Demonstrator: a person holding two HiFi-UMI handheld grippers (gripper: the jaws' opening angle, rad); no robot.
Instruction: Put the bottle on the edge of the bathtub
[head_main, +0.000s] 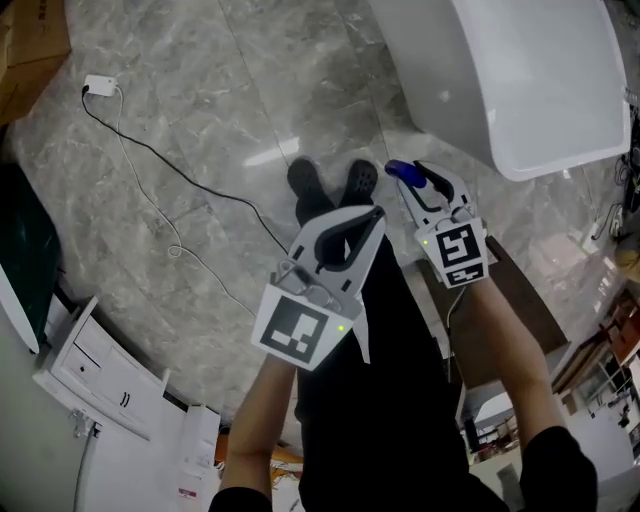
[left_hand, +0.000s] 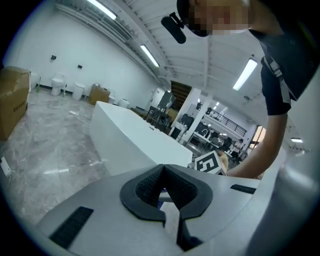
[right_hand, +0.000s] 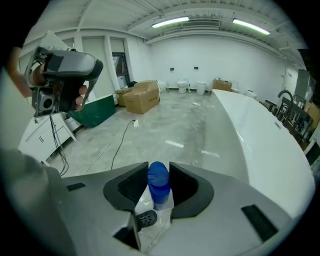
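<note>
A small clear bottle with a blue cap (right_hand: 158, 181) sits between the pads of my right gripper (right_hand: 159, 172), which is shut on it. In the head view the blue cap (head_main: 401, 171) pokes out past the right gripper (head_main: 418, 182), held over the floor just short of the white bathtub (head_main: 530, 90). The tub's long white rim (right_hand: 260, 145) runs along the right of the right gripper view. My left gripper (head_main: 377, 213) hangs beside the right one, shut with nothing held; its pads meet at the tips (left_hand: 163, 170). The bathtub (left_hand: 132, 140) stands beyond them.
Grey marble floor (head_main: 220, 120) lies below. A black cable (head_main: 150, 195) with a white plug (head_main: 99, 85) snakes across it. Cardboard boxes (right_hand: 142, 96) and a green panel (right_hand: 95, 111) stand at the left, a white cabinet (head_main: 95, 365) lower left. The person's black shoes (head_main: 305, 185) stand under the grippers.
</note>
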